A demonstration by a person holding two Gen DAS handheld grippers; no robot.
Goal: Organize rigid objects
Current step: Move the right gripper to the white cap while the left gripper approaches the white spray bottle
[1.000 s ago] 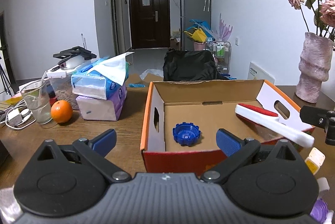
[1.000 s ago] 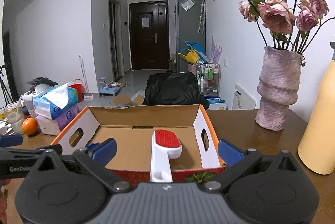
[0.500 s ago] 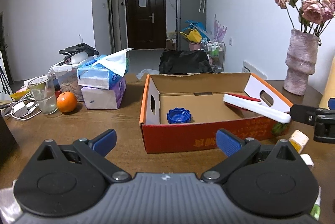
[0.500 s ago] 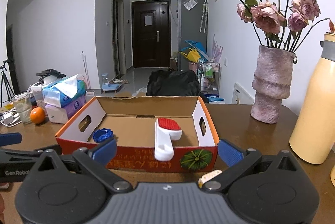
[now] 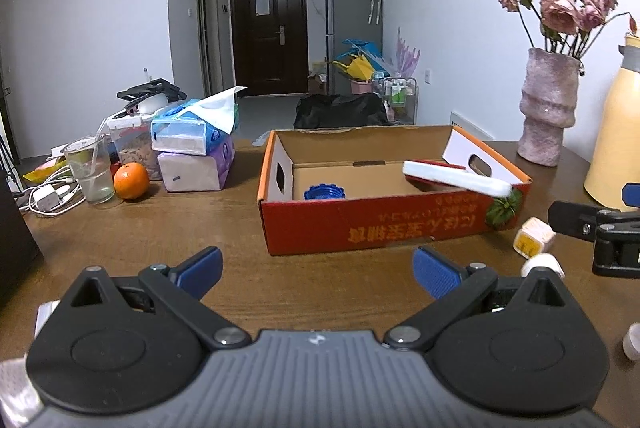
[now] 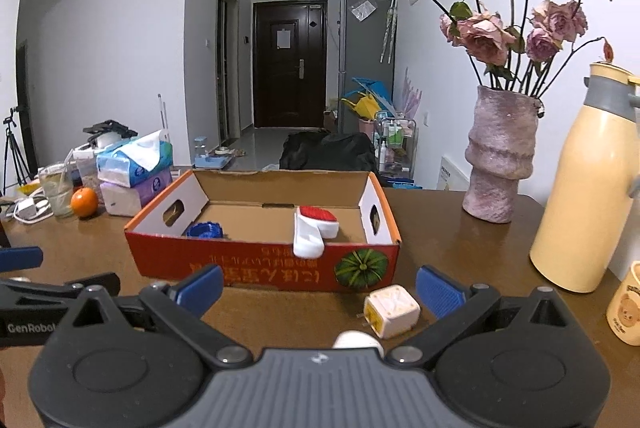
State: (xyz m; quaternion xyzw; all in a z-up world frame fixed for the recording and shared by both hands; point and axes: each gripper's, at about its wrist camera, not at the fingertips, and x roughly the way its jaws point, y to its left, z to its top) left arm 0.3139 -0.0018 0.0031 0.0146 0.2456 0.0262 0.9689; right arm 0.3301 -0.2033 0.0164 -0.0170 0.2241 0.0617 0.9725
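Observation:
An open red cardboard box (image 5: 372, 228) (image 6: 264, 268) stands mid-table. Inside it lie a blue toothed cap (image 5: 323, 192) (image 6: 205, 229) and a white brush with a red pad (image 5: 456, 180) (image 6: 312, 228), its handle resting over the front wall. A white and yellow plug cube (image 6: 392, 310) (image 5: 534, 238) lies on the table in front of the box's right corner. My left gripper (image 5: 316, 268) is open and empty, short of the box front. My right gripper (image 6: 318, 286) is open too, with the cube just inside its right finger. A white rounded object (image 6: 356, 340) peeks out below.
On the left stand tissue packs (image 5: 192, 156), an orange (image 5: 131, 181), a glass (image 5: 89, 172) and charger cables (image 5: 48, 196). On the right are a pink vase with dried roses (image 6: 500, 156), a cream thermos (image 6: 584, 204) and a small cup (image 6: 626, 308).
Both grippers have pulled back from the box toward the near table edge. The plug cube and white rounded object have come into view in front of the box.

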